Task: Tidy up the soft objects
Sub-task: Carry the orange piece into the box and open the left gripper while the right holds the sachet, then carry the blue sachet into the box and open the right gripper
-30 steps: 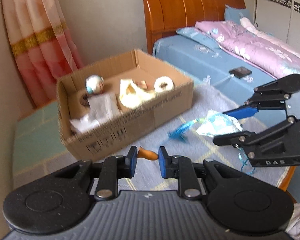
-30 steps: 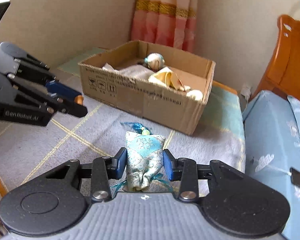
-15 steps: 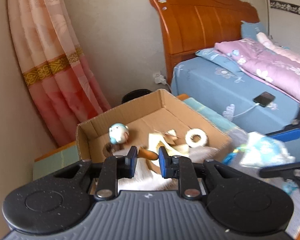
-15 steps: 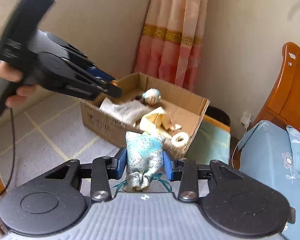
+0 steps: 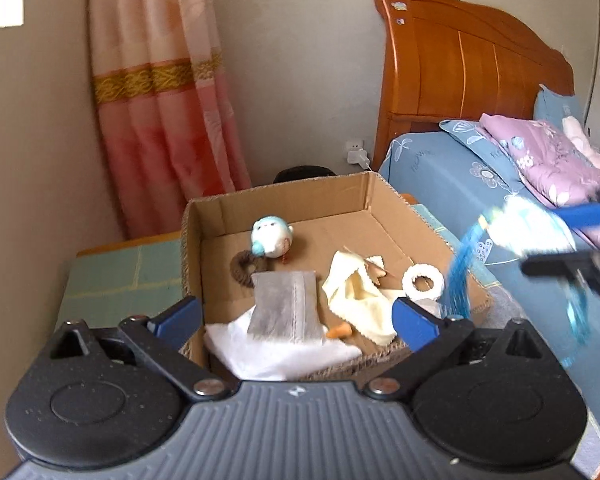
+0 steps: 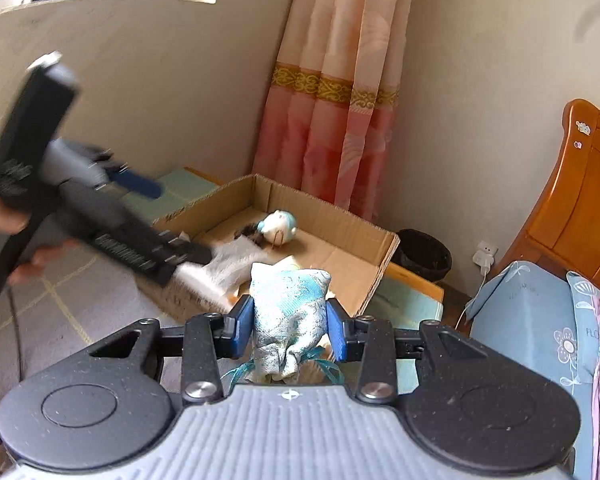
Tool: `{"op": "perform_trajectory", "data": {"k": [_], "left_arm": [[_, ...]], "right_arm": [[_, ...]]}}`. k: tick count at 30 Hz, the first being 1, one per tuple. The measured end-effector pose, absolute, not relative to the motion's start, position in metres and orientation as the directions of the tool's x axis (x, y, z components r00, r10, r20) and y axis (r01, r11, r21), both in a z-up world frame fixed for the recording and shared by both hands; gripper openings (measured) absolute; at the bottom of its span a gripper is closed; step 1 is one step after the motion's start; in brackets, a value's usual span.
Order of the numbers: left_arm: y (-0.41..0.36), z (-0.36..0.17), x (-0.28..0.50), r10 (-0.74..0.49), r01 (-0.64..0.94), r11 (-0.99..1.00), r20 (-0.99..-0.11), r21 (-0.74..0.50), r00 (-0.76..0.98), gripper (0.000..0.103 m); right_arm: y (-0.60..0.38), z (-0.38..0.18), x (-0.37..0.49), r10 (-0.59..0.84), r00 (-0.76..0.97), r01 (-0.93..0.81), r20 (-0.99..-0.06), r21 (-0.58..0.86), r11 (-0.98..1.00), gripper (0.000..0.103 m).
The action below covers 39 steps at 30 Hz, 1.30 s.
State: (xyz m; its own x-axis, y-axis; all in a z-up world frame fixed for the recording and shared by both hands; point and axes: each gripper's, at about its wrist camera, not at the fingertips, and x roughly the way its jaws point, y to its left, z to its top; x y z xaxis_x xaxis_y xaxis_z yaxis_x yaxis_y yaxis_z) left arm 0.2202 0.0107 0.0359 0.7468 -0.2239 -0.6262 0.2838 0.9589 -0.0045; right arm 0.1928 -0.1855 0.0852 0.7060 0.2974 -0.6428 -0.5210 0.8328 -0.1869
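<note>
- The left gripper (image 5: 296,316) hangs over the near wall of the cardboard box (image 5: 276,196), fingers spread wide with nothing between them.
- Just beyond its tips, a small orange piece (image 5: 339,331) lies in the box, between a grey pouch (image 5: 286,306) on white cloth (image 5: 276,354) and a pale yellow cloth (image 5: 356,300). Half a second ago that piece was pinched in the then-narrow fingers; now it is released.
- The right gripper (image 6: 290,328) clamps a blue brocade sachet (image 6: 288,308), carried above the box's near right edge; its blue tassel (image 5: 458,276) hangs over the box's right wall.
- Farther in sit a white ring (image 5: 423,282), a brown ring (image 5: 246,266) and a round blue-and-white plush (image 5: 271,236). The back half of the box floor is bare cardboard.
- Since the earlier frame the right gripper has come closer to the box.
- Behind stand a pink curtain (image 5: 160,100) and a wooden headboard (image 5: 460,68).
</note>
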Motion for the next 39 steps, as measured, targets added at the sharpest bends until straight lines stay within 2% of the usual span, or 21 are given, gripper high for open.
{"op": "perform_trajectory", "data": {"k": [9, 14, 26, 28, 29, 30, 39], "left_arm": [[0.02, 0.03, 0.174, -0.192, 0.244, 0.97, -0.627, -0.003, 0.755, 0.101], [0.021, 0.02, 0.16, -0.118, 0.21, 0.975, -0.621, 0.076, 0.775, 0.101], [0.048, 0.019, 0.158, -0.051, 0.107, 0.993, -0.604, 0.058, 0.796, 0.101], [0.048, 0.017, 0.158, -0.038, 0.102, 0.992, -0.6, 0.072, 0.799, 0.101], [0.047, 0.016, 0.158, -0.034, 0.101, 0.992, -0.6, 0.077, 0.799, 0.101], [0.048, 0.016, 0.158, -0.035, 0.102, 0.992, -0.599, 0.079, 0.8, 0.101], [0.042, 0.021, 0.153, -0.014, 0.095, 0.989, -0.565, 0.114, 0.825, 0.102]], "right_arm": [[-0.179, 0.106, 0.244, 0.333, 0.684, -0.511, -0.649, -0.101, 0.854, 0.043], [-0.174, 0.104, 0.273, 0.321, 0.676, -0.493, -0.663, -0.084, 0.866, 0.043], [-0.157, 0.085, 0.349, 0.291, 0.635, -0.45, -0.715, -0.037, 0.892, 0.044], [-0.155, 0.079, 0.359, 0.272, 0.639, -0.43, -0.719, -0.041, 0.902, 0.057], [-0.154, 0.075, 0.363, 0.261, 0.641, -0.423, -0.722, -0.049, 0.905, 0.073], [-0.153, 0.072, 0.365, 0.256, 0.642, -0.419, -0.722, -0.051, 0.906, 0.081], [-0.162, 0.061, 0.342, 0.263, 0.637, -0.362, -0.725, 0.021, 0.932, 0.098]]}}
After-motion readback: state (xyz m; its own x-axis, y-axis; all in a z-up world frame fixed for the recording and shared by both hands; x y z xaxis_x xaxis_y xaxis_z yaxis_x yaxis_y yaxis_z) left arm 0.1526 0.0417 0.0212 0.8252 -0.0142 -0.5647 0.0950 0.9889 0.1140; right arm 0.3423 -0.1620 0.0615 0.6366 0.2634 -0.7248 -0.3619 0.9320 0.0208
